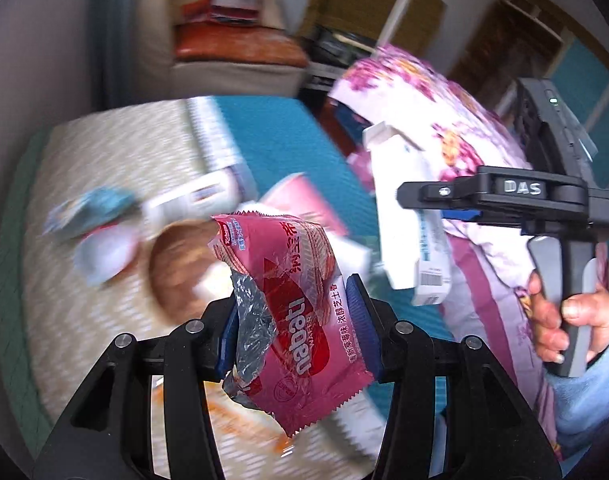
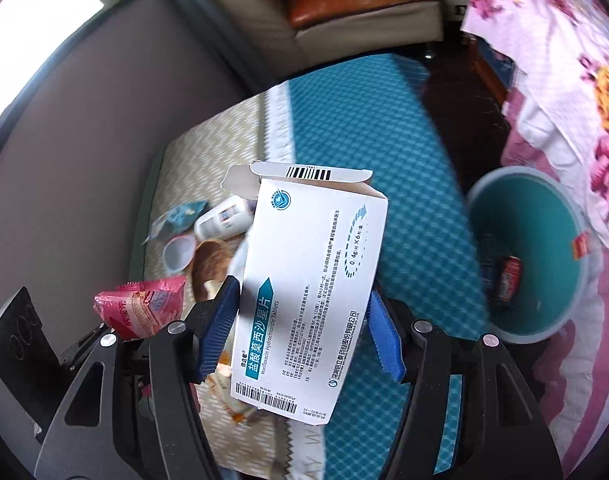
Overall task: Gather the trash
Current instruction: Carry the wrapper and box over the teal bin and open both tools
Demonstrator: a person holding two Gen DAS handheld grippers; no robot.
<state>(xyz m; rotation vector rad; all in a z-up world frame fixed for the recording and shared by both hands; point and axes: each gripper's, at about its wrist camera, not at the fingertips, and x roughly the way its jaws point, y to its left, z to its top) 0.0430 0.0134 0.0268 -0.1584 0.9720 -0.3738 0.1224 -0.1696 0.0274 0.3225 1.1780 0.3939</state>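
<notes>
Left gripper [image 1: 292, 332] clamps a pink wrapper [image 1: 292, 304]; right gripper [image 2: 304, 332] clamps a white box [image 2: 308, 292]. Slack foil could slip out short of the bin [image 2: 532, 256].

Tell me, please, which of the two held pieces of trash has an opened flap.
The white medicine box in the right gripper; the pink wafer wrapper has none.

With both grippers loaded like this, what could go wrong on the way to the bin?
1. The left gripper pinches the crumpled pink wrapper only across its middle; the slick foil could slip out.
2. The right gripper squeezes the open, probably empty medicine box by its sides; it may buckle or twist loose.
3. The bin sits against the floral cloth, so a drop released off-centre might land on fabric or floor.
</notes>
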